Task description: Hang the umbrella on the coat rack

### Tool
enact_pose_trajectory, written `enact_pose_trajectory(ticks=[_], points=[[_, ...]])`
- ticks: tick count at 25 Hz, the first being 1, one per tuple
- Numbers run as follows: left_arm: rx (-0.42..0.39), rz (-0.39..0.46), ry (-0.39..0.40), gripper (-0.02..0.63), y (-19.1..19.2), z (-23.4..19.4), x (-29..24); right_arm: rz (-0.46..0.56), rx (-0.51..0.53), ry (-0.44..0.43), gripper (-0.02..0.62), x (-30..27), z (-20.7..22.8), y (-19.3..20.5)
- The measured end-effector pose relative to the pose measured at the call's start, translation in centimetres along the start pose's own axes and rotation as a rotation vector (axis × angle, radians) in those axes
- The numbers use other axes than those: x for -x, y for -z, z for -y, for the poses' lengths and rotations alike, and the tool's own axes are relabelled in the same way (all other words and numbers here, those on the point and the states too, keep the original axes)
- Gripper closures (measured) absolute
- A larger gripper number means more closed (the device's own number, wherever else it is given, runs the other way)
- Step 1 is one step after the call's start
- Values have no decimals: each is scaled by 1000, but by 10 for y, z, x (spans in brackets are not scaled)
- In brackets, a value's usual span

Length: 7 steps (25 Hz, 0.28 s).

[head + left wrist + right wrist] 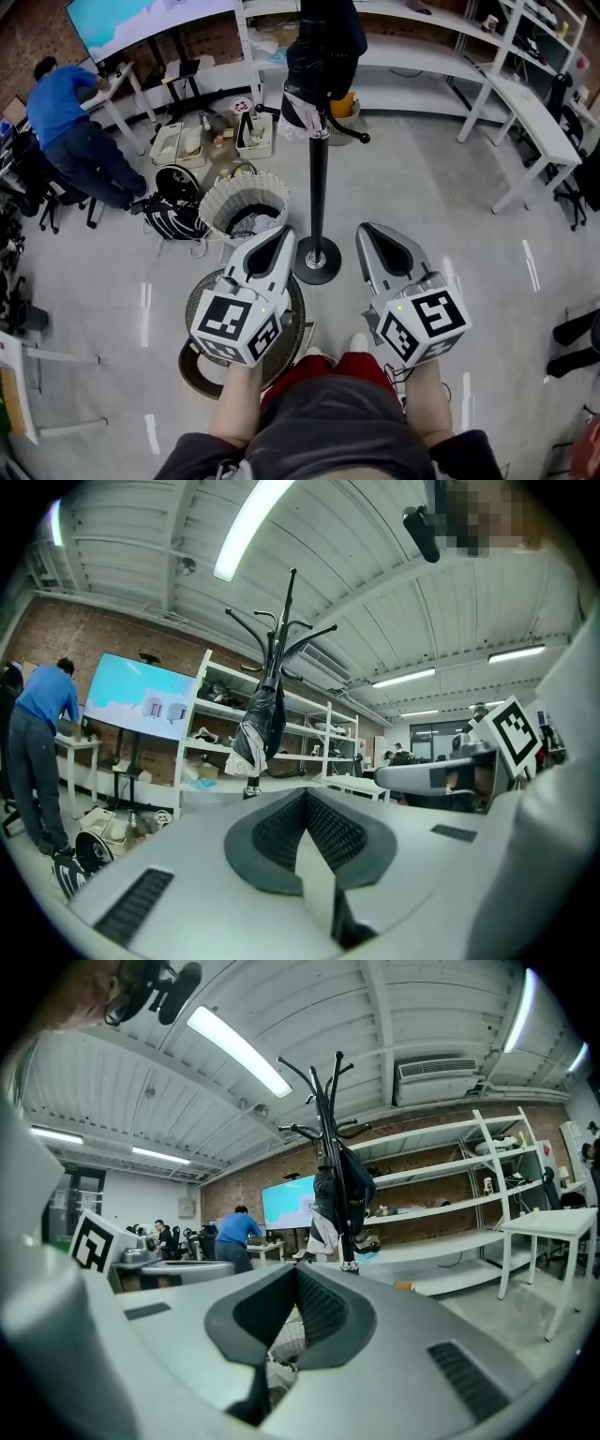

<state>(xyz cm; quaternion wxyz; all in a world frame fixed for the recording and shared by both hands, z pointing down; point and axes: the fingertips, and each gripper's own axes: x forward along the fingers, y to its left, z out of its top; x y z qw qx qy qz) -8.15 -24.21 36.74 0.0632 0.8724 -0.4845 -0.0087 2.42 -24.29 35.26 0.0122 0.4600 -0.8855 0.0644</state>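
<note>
From the head view, the left gripper (280,235) and the right gripper (371,231) are side by side, low in front of the person. Both point at the rack (319,187). The rack's round foot sits on the floor between their tips. The umbrella (321,66) is black and white. It hangs at the top of the rack, folded up. A white basket (246,199) stands left of the pole. A bag (176,217) lies just beside the basket. A person in blue (66,117) bends over a desk far to the left.

In the left gripper view, the left gripper (305,795) has its jaws together, and nothing is in them. The rack (281,630) stands a bit left of them, well away. The umbrella (258,722) hangs down along the pole from the hooks. The right gripper (382,778) shows at the right.

In the right gripper view, the right gripper (296,1269) also has its jaws together at the tips and holds nothing. The rack (328,1091) rises ahead with the umbrella (339,1192) on it. The left gripper (229,1267) is at the left. The person in blue (234,1234) is far behind it, by a bright screen (289,1200).
</note>
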Motion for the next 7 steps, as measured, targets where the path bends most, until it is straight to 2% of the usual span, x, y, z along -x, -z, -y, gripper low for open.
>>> enact_pose_trajectory(ticks=[7], points=[[6, 1, -1, 594, 2, -4, 4, 4, 13, -21, 578, 0, -12, -2]])
